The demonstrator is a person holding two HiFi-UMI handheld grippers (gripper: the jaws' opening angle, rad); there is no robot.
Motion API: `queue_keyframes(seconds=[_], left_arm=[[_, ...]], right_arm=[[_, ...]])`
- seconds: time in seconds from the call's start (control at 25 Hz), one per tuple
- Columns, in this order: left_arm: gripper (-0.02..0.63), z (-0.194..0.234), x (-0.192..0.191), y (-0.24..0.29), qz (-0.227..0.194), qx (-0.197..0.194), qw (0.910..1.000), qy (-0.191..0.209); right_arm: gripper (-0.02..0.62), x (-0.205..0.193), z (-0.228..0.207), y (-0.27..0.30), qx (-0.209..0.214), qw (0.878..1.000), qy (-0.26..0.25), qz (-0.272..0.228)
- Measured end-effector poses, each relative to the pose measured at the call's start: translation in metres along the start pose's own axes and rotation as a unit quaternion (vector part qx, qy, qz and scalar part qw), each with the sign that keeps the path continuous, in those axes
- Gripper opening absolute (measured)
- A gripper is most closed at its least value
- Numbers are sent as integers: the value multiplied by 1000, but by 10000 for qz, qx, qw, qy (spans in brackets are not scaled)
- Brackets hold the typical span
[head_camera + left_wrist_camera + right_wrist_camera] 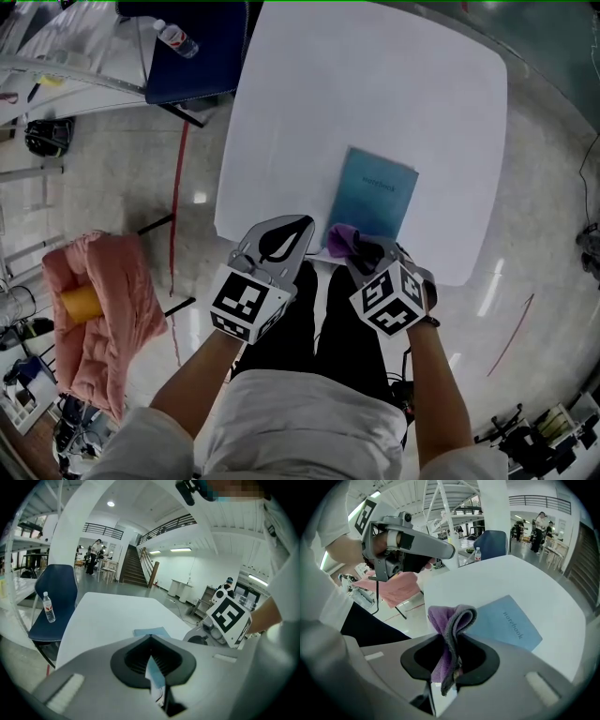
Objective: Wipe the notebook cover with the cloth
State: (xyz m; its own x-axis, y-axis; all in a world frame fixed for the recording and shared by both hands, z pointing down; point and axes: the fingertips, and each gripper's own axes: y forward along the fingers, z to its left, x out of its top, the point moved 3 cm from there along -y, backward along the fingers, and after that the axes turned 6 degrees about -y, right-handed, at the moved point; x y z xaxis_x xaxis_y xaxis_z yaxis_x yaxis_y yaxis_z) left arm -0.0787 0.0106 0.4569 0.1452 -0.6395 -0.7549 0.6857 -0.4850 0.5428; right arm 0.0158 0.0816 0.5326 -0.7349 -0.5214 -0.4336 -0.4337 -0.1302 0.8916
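1. The cloth (451, 630) pinched between the jaws of our right gripper (451, 667) is soft, napped purple fabric.
2. Just ahead of that gripper, the notebook (506, 625) has a matt blue cover, probably card.
3. The table (375, 84) beneath it looks smooth, matt white.
4. Our left gripper (157, 679), like the right, has a matt grey plastic shell.
5. Left of it, the floor (94, 178) is glossy, catching lights.

The blue notebook (508, 623) cover reads "notebook" in small print.
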Motion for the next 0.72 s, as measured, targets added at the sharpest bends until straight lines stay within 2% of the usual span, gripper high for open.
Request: queue_keyframes(seconds=[0.28,0.72], left_arm=[[0,-21,17,5,-48,-148,9998,148],[0,-42,58,-5,-174,-293,9981,517]], right_arm=[[114,-3,-10,-28,-310,9978,411,-421],[113,20,-31,-96,-736,9826,1051,-1345]])
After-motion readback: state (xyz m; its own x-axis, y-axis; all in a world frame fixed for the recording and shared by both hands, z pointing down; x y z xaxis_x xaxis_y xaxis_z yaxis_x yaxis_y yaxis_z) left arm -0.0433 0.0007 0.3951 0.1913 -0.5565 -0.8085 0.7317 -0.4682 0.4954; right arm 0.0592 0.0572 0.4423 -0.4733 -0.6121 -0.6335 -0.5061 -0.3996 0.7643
